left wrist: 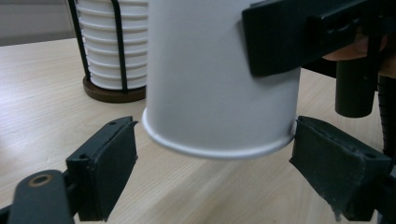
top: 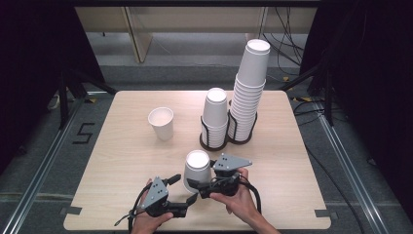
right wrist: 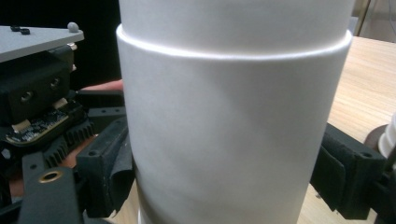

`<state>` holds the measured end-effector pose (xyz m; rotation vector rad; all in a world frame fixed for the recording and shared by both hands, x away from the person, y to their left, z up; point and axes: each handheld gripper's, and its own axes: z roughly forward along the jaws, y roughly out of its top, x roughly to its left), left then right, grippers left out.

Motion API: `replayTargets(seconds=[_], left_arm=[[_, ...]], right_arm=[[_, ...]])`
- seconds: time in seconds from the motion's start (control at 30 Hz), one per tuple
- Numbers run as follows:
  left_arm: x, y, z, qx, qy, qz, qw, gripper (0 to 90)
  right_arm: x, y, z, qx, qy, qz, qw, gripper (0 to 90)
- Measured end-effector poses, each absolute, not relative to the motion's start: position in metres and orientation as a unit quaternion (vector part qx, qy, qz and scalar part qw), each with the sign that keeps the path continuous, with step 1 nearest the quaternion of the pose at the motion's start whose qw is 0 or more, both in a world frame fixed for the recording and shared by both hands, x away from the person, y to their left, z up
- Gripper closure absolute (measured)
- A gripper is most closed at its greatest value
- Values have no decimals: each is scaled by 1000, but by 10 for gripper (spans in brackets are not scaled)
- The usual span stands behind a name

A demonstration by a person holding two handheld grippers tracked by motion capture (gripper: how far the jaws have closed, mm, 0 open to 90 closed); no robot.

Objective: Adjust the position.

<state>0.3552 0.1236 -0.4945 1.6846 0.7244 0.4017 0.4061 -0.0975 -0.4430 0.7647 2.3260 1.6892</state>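
Nested paper cups point(top: 197, 170), inverted, being clamped by right gripper point(top: 202, 187); left gripper point(top: 184, 190) opening, risking a tip-over.

upside-down cup point(right wrist: 233, 121): in the right gripper view its top and bottom run past the picture's edges; a rolled rim crosses it high up, so whether it is one cup or two nested cannot be told.
same cup, left gripper view point(left wrist: 219, 70): its upper part is cut off by the top edge, and the right hand-held gripper point(left wrist: 299, 35) covers part of its side.
left hand-held gripper point(top: 181, 187): in the high view its far jaw tip lies behind the cup; contact cannot be told there.
forearms: cut off by the bottom edge.
cup racks point(top: 214, 141): cups hide most of the wire.
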Motion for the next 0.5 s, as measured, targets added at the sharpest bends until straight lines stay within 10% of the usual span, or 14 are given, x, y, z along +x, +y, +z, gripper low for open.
replayTargets(seconds=[0.5], left_arm=[[355, 110, -496, 706, 320, 193, 601, 0]], right_arm=[[393, -82, -443, 241, 774, 580, 74, 177]])
